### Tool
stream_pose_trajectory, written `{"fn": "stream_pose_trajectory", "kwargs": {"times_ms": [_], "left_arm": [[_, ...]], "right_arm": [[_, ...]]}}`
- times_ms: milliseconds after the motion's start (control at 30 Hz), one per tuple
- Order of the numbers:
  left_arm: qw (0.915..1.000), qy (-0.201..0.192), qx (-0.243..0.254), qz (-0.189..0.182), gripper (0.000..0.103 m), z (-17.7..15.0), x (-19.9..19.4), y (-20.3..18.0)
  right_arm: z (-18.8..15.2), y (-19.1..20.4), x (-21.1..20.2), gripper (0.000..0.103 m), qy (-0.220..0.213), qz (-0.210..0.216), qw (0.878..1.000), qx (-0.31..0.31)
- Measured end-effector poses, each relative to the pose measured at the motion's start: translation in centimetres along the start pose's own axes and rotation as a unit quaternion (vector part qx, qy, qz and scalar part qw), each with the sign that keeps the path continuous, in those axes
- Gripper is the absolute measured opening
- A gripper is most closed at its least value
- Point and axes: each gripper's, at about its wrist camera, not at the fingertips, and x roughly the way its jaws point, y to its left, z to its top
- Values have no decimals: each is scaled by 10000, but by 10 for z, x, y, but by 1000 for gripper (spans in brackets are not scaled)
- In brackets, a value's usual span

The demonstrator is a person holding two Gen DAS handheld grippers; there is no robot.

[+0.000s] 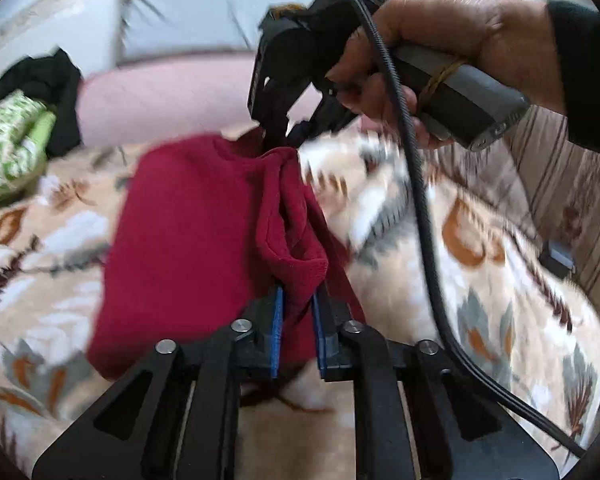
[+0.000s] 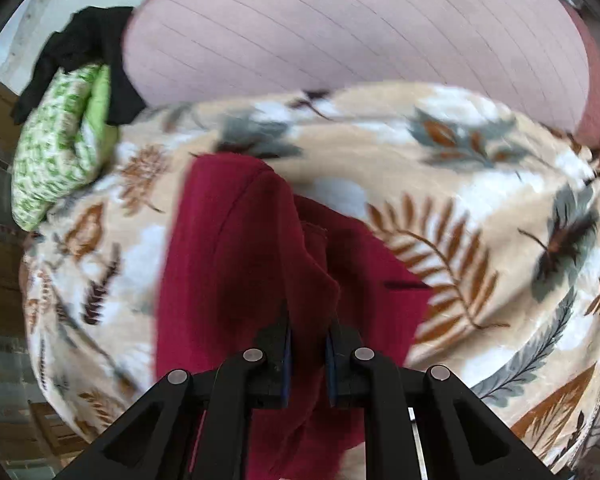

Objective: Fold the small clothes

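Domestic setting, most likely a bedroom. A bed carries a plush leaf-patterned blanket point(image 2: 439, 184) with a pink striped sheet point(image 2: 300, 32) at its far side. Folded green-and-white fabric point(image 2: 56, 160) and a dark garment point(image 2: 88, 48) lie far left.
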Motion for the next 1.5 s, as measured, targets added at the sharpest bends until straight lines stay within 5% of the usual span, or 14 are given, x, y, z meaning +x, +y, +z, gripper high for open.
{"fn": "stream_pose_trajectory", "kwargs": {"times_ms": [267, 367, 467, 533, 633, 733, 800, 967, 1100, 1167, 1233, 1300, 1433, 1500], "left_arm": [[9940, 422, 62, -1007, 24, -21, -36, 13], [9961, 36, -229, -855, 24, -22, -72, 43], [9938, -388, -978, -362, 24, -10, -94, 89], [9909, -279, -1294, -229, 24, 3, -79, 104], [9853, 154, -1629, -486, 24, 12, -39, 111], [9735, 1132, -1839, -751, 23, -7, 17, 105], [9752, 994, -1854, -685, 23, -12, 21, 105], [9831, 403, -1659, -658, 25, 22, -18, 120], [9795, 252, -1989, -205, 60, 52, 3, 165], [9711, 521, -2314, -247, 60, 58, 28, 189], [9523, 974, -2773, -824, 60, 53, 56, 202], [9334, 1276, -3098, -1284, 63, 45, 81, 208], [8975, 1336, -3771, -1858, 68, 36, 95, 212], [8904, 1378, -3817, -2059, 68, 33, 94, 207]], "right_arm": [[-46, -36, -16, 31, -1133, -397, 9921, 371], [-76, -20, -56, 31, -2175, -267, 9756, -101], [-109, 22, -86, 31, -3001, 471, 9442, -1273], [-119, 54, -82, 31, -2872, 822, 9356, -1885], [-122, 70, -50, 31, -2432, 318, 9429, -2252], [-121, 38, -7, 31, -2041, -374, 9609, -1833], [-122, 9, 23, 32, -1643, -228, 9787, -1207], [-127, -6, 5, 33, -2092, 374, 9758, -515], [-152, -25, -21, 42, -2523, 817, 9580, 1093], [-181, -41, -31, 44, -2817, 643, 9328, 2155], [-202, -49, -36, 45, -3061, 543, 9179, 2467], [-207, -55, -40, 45, -3126, 234, 9195, 2372], [-206, -68, -54, 45, -3562, 431, 9039, 2329], [-202, -76, -57, 45, -3689, 591, 8966, 2378]]}}
